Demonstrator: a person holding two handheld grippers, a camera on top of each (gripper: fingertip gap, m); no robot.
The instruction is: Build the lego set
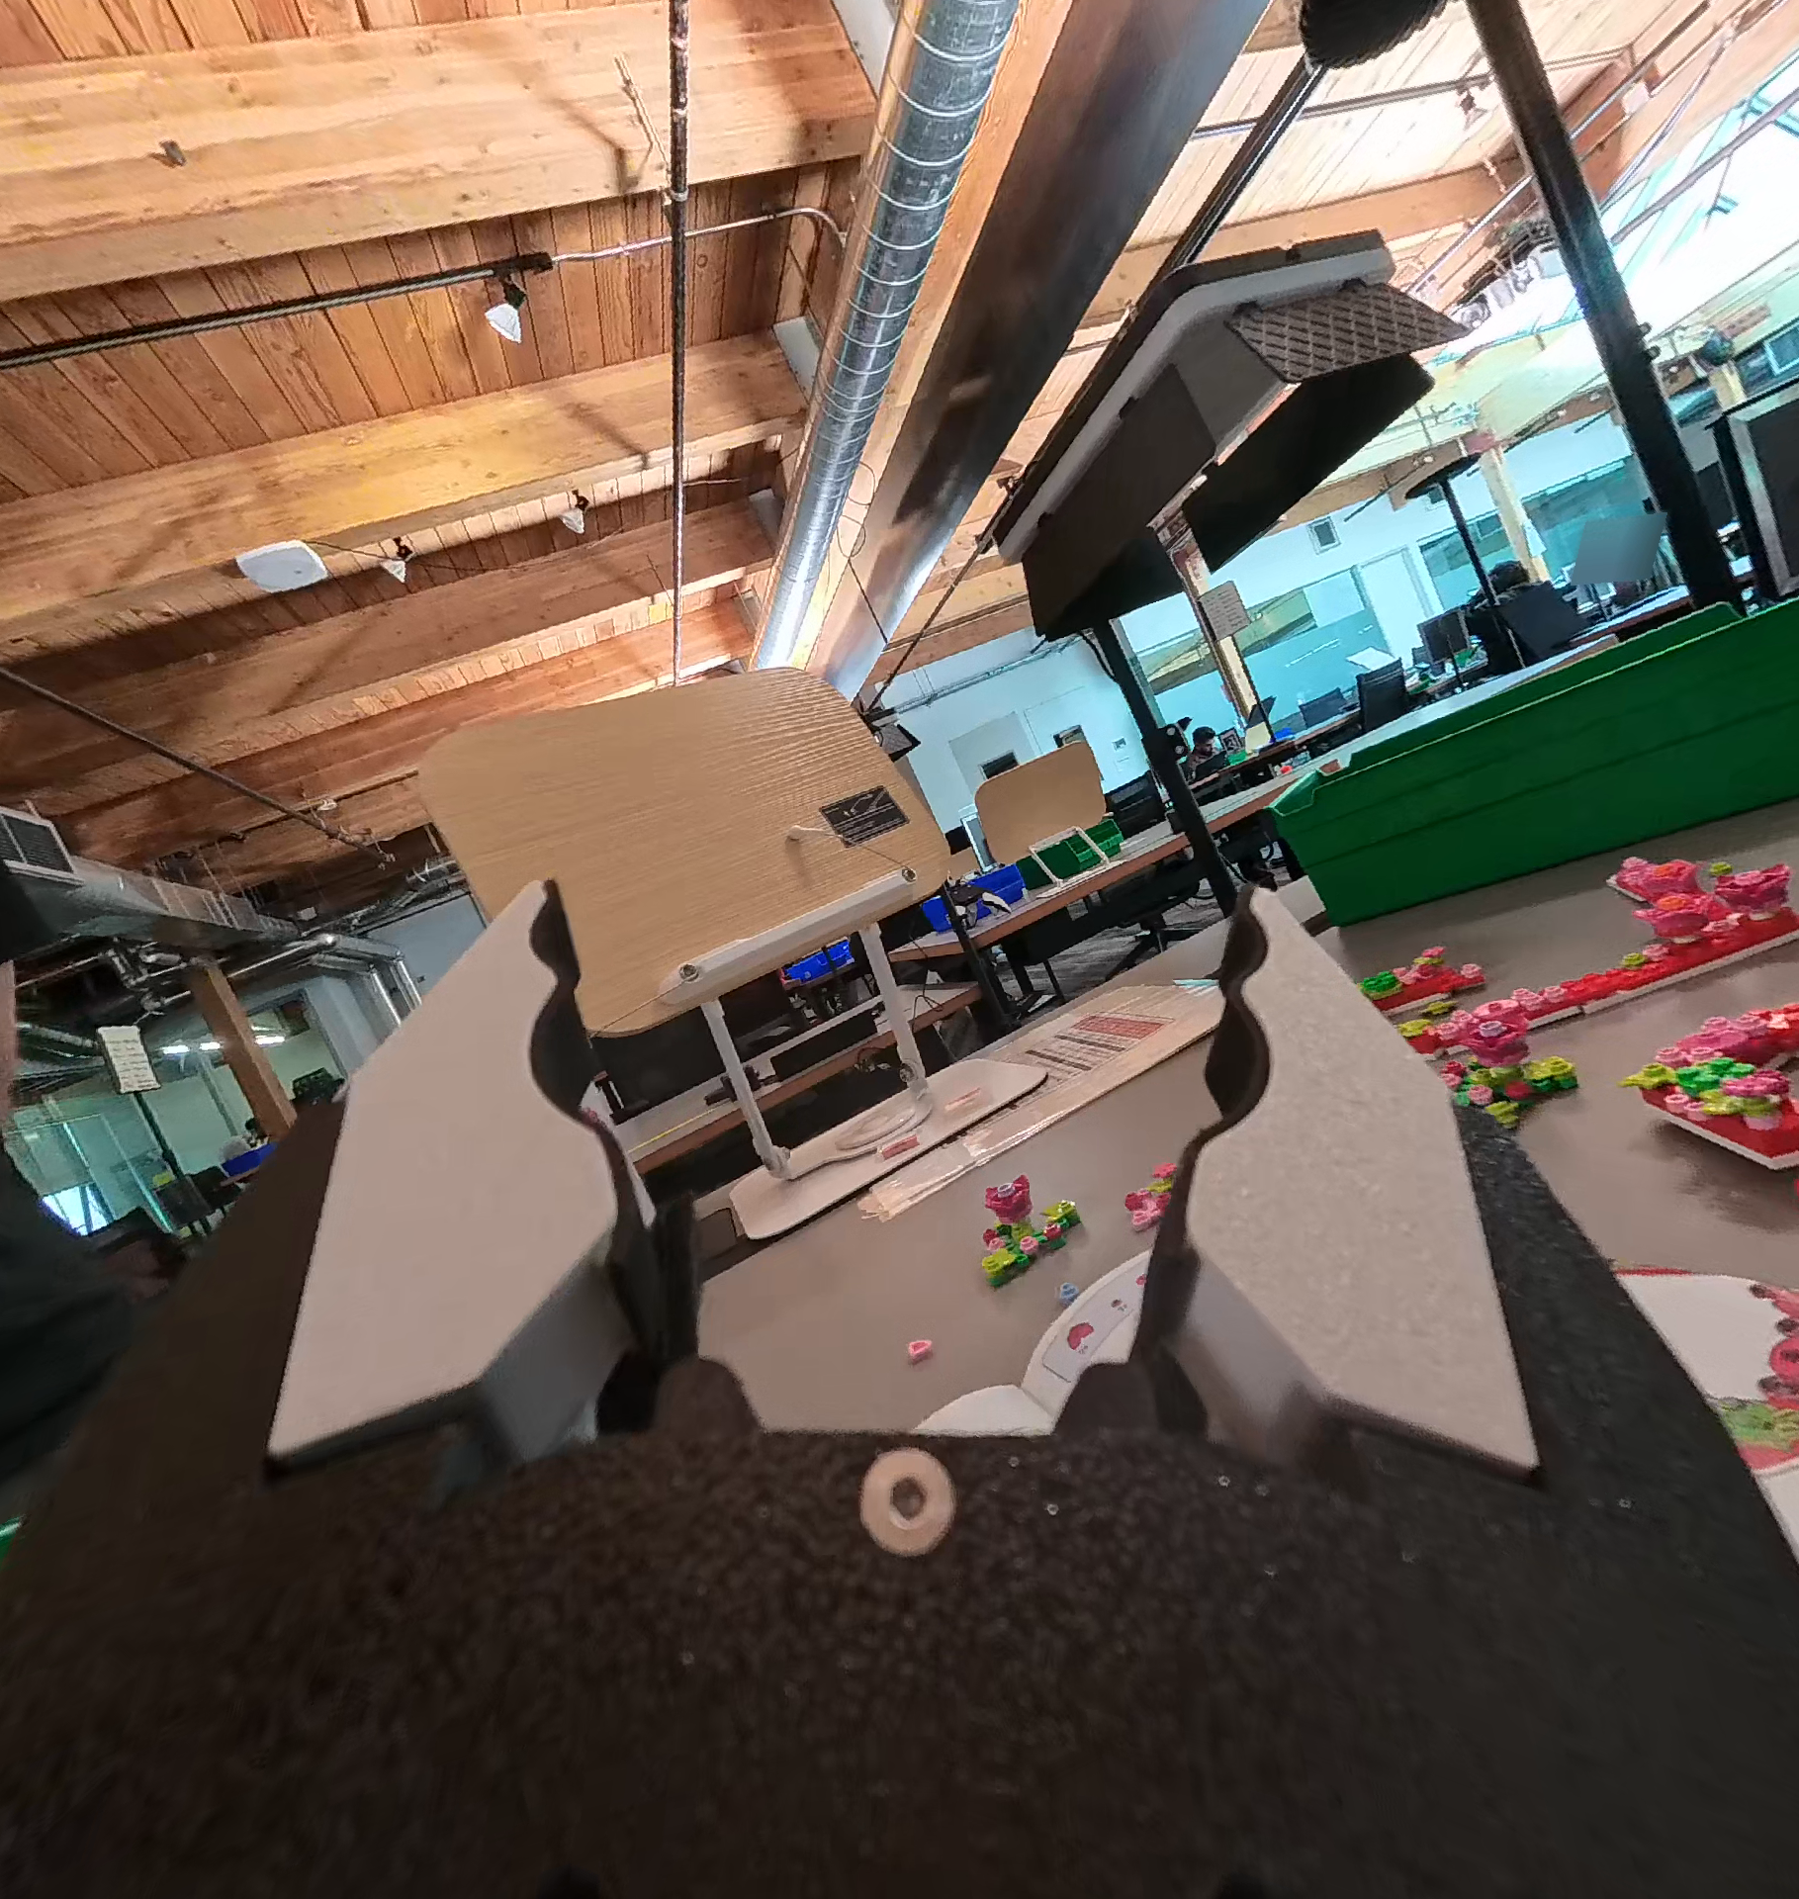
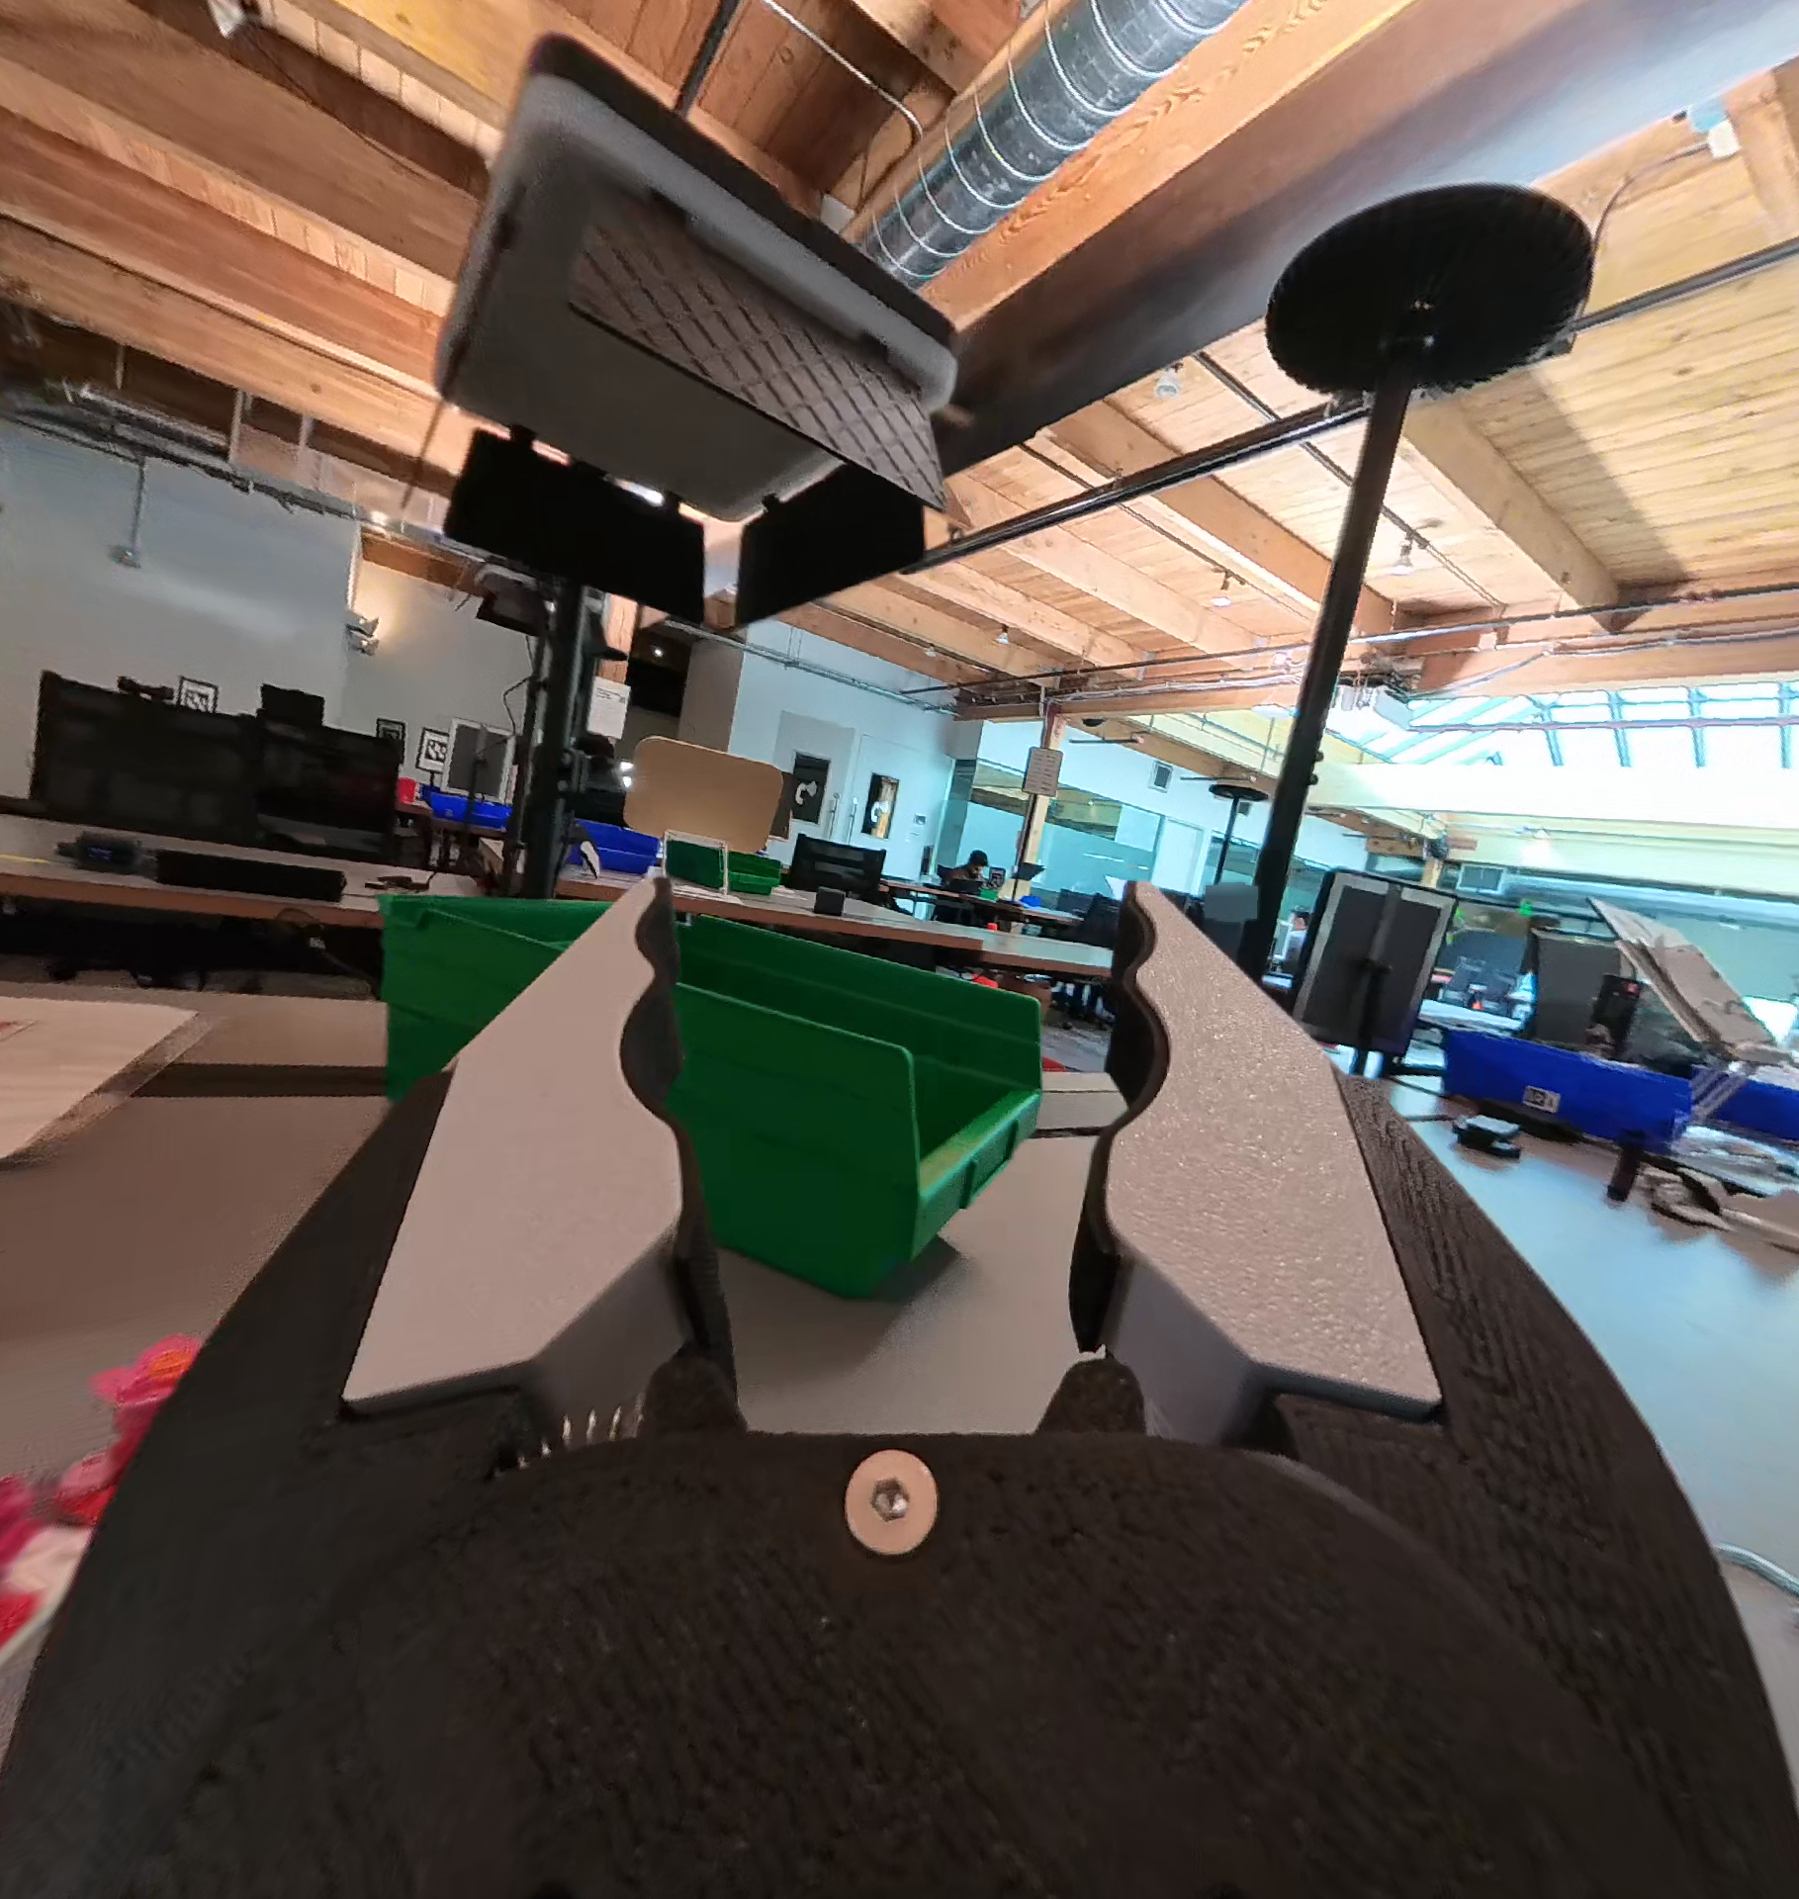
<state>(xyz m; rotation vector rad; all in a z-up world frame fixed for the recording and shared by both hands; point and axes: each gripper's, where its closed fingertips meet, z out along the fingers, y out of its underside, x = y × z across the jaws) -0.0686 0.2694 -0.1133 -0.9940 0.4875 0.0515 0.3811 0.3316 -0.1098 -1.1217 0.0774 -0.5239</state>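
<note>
Left hand-held gripper (image 1: 895, 1038) wide open, empty, raised over counter (image 1: 874, 1326). Right hand-held gripper (image 2: 895, 987) likewise, facing green bin (image 2: 833, 1110). Red-pink lego sections (image 1: 1696, 1089) part-built, apart; loose flower cluster (image 1: 1023, 1228), pink piece (image 1: 919, 1348) unplaced. Probably midway.

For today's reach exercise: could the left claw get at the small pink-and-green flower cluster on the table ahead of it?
Probably yes. The left claw is open and empty, and the flower cluster stands alone on bare table with nothing between them.
</note>
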